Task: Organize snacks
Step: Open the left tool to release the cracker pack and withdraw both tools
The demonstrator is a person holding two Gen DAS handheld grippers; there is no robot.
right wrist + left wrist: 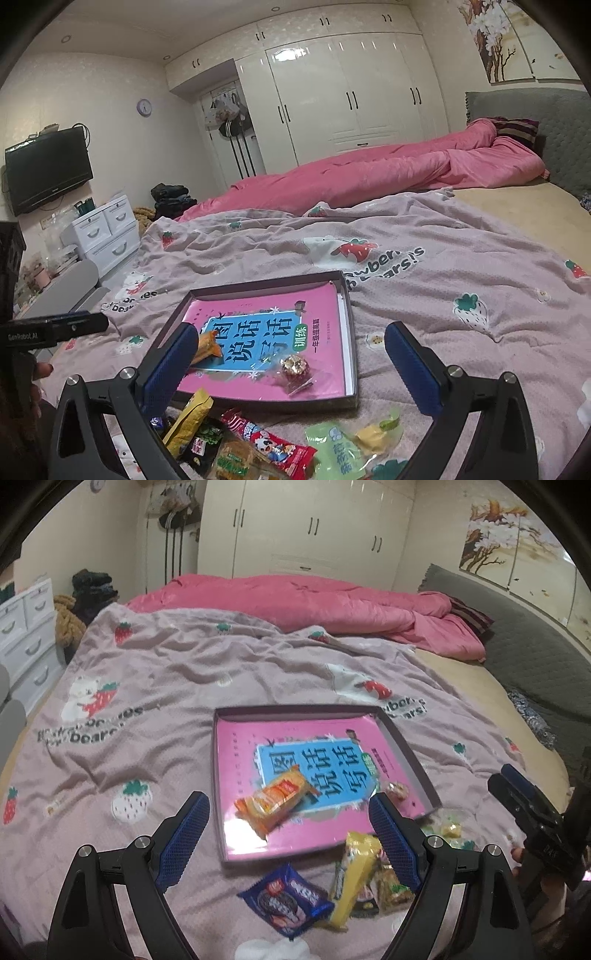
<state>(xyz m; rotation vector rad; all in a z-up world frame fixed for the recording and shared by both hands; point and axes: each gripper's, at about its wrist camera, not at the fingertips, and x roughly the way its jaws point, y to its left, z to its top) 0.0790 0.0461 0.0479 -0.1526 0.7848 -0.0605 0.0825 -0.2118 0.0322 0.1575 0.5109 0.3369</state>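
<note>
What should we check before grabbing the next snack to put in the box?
1. Left gripper open, holding nothing: ok.
2. Right gripper open, holding nothing: ok.
3. Box has free room: ok; only an orange packet and a gold candy lie inside.
4. Snacks left on the blanket: ok; blue packet, yellow packet, red packet.
5. Blue packet free of the pile: cannot tell.
</note>
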